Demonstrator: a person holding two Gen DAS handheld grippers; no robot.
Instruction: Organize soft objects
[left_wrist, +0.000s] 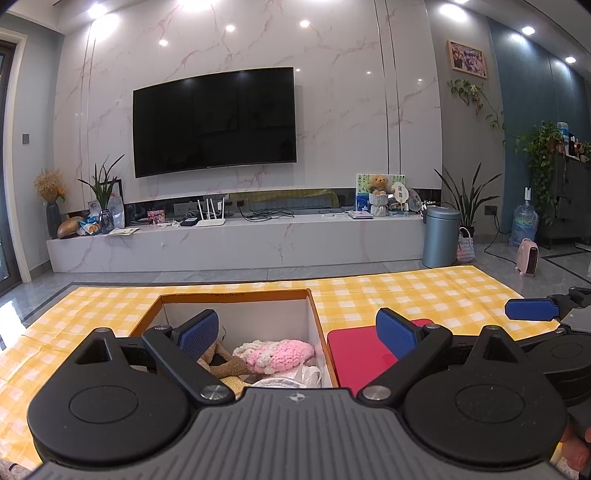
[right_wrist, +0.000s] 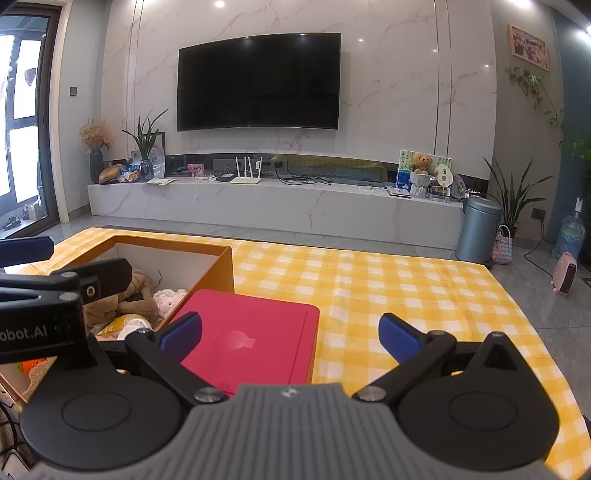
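Note:
An open orange box (left_wrist: 314, 306) (right_wrist: 218, 269) with white inner walls stands on the yellow checked cloth (left_wrist: 424, 291) (right_wrist: 388, 291). Inside lie a pink and white knitted piece (left_wrist: 280, 352) (right_wrist: 168, 297), a brown plush toy (left_wrist: 225, 363) (right_wrist: 129, 295) and other soft items. My left gripper (left_wrist: 299, 332) hovers open over the box's right wall, nothing between its fingers. My right gripper (right_wrist: 291, 332) is open above a red flat lid (right_wrist: 251, 339) (left_wrist: 354, 350) lying just right of the box. The left gripper's side shows at the left of the right wrist view.
Beyond the cloth's far edge is grey tiled floor, then a long marble TV bench (left_wrist: 236, 243) under a wall TV (left_wrist: 214, 122). A blue-grey bin (right_wrist: 478, 229), a woven bag (right_wrist: 502, 245), a water jug (right_wrist: 570, 236) and a pink heater (right_wrist: 565, 273) stand at the right.

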